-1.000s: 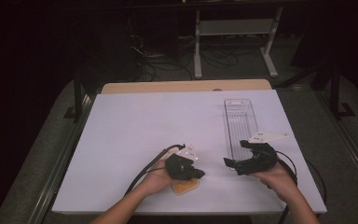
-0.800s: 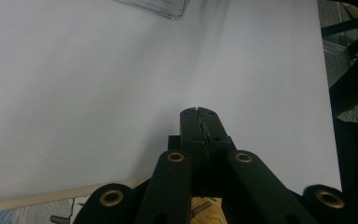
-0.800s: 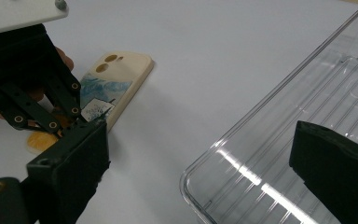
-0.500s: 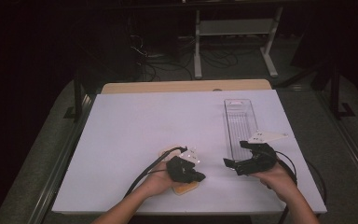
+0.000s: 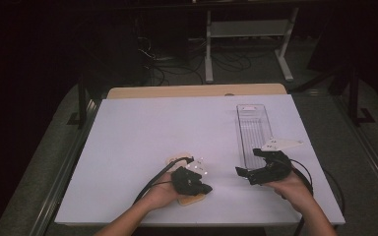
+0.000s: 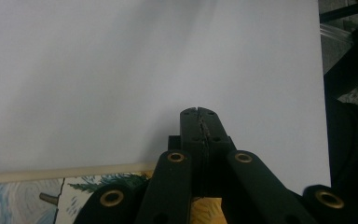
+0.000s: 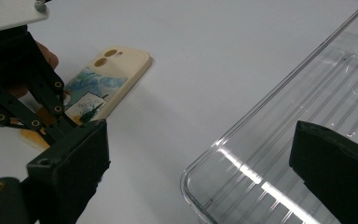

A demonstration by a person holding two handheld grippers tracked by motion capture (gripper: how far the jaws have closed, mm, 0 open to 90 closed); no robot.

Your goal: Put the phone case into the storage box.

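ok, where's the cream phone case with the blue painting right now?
Cream phone case: high view, near table edge, under the shut left gripper, left of the clear plastic tray.

Right gripper jaws stand wide apart, nothing between the pads. Clear plastic tray lies at right on the white table. At left, cream phone case with blue painting lies flat, left gripper over its near end.
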